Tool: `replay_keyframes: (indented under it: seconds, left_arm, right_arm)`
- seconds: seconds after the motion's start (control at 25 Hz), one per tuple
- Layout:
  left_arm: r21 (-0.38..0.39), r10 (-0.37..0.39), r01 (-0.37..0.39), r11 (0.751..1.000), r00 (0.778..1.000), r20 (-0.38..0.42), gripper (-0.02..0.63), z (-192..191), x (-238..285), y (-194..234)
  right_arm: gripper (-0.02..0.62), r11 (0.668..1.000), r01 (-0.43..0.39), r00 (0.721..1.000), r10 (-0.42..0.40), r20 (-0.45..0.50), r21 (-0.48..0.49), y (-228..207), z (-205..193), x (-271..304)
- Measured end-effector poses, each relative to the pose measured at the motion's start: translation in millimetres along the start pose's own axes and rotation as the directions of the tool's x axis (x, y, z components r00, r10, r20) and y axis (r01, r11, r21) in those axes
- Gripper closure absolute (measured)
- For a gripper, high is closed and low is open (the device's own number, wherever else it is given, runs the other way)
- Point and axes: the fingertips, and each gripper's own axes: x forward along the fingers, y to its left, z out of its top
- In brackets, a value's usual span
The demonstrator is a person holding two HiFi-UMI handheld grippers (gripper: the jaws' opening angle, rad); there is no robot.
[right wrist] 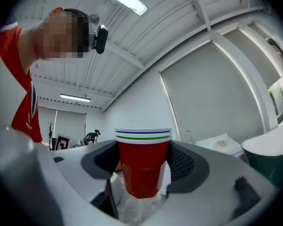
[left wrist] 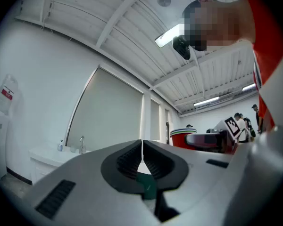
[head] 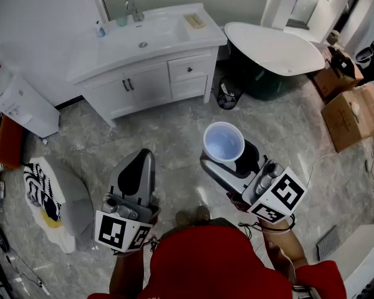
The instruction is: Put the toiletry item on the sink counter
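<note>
Red cup (head: 224,142) is being gripped upright by the right gripper (right wrist: 144,161), with the jaws spread wide and the pads pressed against its sides. It is being held above the grey floor (head: 174,129), well apart from the white sink counter (head: 174,39) ahead. Nothing is being held by the left gripper (left wrist: 142,150), whose jaws are pressed together.

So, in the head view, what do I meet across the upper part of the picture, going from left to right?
White cabinet → sink counter → bathtub → cardboard box.
</note>
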Motion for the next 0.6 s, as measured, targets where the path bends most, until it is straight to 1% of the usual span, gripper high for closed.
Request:
replay_keyframes:
  seconds: [0.4,0.6]
  left_arm:
    - [-0.007,0.013,-0.013,1.000,1.000,-0.003,0.581,-3,3,-2]
    - [-0.009,0.035,-0.035,0.999,0.999,-0.004,0.581,-6,10,2]
  right_arm:
    - [0.308,1.000,-0.015,1.000,0.015,-0.005,-0.003,-3,1,-3]
    - [0.308,0.999,-0.027,0.999,0.026,0.026,0.035,-12,5,-7]
